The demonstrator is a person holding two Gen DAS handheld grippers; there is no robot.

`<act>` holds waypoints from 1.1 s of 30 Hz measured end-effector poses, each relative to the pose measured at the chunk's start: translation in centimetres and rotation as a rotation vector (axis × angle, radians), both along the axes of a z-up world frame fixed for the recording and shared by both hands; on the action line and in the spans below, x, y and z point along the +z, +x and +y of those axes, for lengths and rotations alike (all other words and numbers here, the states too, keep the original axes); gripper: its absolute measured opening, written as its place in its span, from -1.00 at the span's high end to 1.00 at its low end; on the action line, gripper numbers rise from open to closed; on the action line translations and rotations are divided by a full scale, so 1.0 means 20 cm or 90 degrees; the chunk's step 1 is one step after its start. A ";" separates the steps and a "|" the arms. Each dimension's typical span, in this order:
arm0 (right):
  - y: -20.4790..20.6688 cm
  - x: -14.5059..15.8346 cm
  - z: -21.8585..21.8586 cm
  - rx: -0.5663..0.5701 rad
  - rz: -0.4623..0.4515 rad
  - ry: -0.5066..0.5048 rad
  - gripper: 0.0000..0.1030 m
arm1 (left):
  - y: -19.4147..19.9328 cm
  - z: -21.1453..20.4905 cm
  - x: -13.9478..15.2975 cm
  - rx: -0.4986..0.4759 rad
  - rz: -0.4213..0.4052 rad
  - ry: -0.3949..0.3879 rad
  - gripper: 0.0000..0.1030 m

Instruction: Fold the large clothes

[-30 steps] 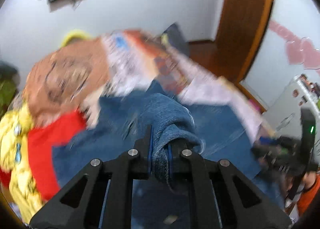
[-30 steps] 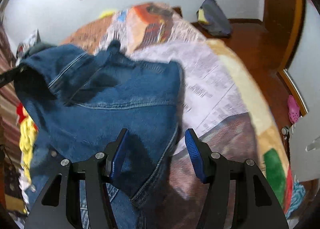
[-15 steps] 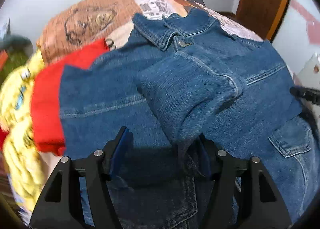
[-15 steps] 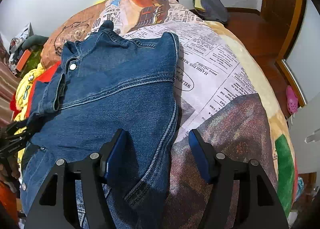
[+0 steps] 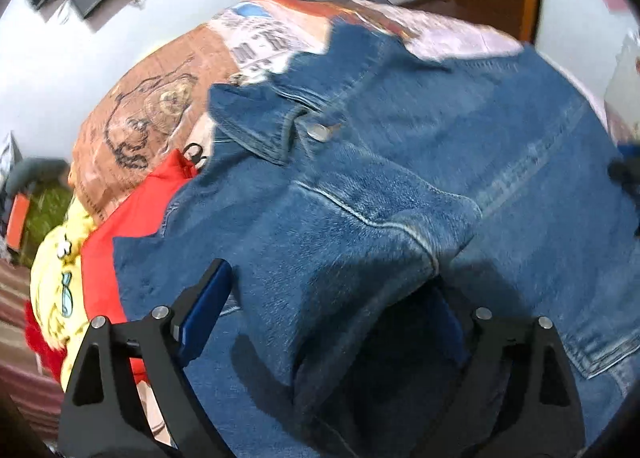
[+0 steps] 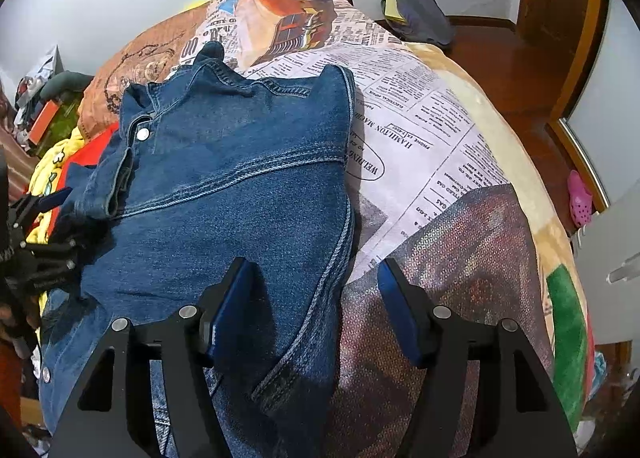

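**Denim jacket spread on the printed bedspread, both grippers loose**

Denim fills the left wrist view: the blue jacket lies across the bed, its collar and a metal snap button toward the far side, and a folded-over sleeve running down toward the camera. The left gripper stands wide, its jaws having just been opening; the sleeve's end sits in the gap between them and hides part of the right finger, but the blue pad on the other side stands clear of the cloth, so nothing is clamped. A red garment and a yellow one lie beside the jacket on the left, on the bedspread.

From the right wrist view, the jacket lies flat on the newspaper-print bedspread, collar far, with one long seamed edge running down between the fingers. The right gripper is partly apart, and its pads do not press on the cloth. The left gripper shows at the picture's left edge, by the folded sleeve. A dark bag sits on the wooden floor beyond the bed.
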State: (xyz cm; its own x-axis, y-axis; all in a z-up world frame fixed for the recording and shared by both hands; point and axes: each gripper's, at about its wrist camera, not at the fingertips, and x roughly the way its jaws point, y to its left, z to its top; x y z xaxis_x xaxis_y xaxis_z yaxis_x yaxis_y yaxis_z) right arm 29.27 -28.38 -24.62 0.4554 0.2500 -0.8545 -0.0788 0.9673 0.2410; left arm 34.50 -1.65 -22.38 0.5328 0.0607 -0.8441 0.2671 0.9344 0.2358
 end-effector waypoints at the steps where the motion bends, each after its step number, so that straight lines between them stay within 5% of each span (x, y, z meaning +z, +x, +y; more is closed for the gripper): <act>1: 0.00 0.00 0.00 0.000 0.000 0.001 -0.22 | 0.00 0.05 0.02 0.019 -0.012 -0.005 -0.78; 8: 0.00 0.00 0.00 0.004 -0.002 -0.006 -0.26 | -0.07 0.56 0.14 0.149 -0.004 -0.142 -0.77; 13: 0.00 0.00 0.00 0.003 -0.004 -0.008 -0.29 | -0.18 0.77 0.04 0.192 0.048 -0.219 -0.78; 19: 0.00 -0.01 0.00 0.000 -0.002 -0.011 -0.31 | -0.33 0.91 -0.12 0.279 0.050 -0.185 -0.82; 22: 0.00 -0.01 0.00 -0.001 -0.001 -0.015 -0.33 | -0.39 1.01 -0.17 0.298 0.074 -0.288 -0.82; 24: 0.00 0.00 0.00 -0.002 0.001 -0.016 -0.33 | -0.40 1.03 -0.15 0.304 0.077 -0.311 -0.81; 29: 0.02 0.05 -0.01 0.004 0.002 -0.017 -0.33 | -0.39 0.99 -0.02 0.285 0.039 -0.211 -0.80; 33: 0.04 0.11 -0.03 0.004 -0.019 -0.013 -0.33 | -0.36 1.03 0.10 0.266 0.006 -0.197 -0.80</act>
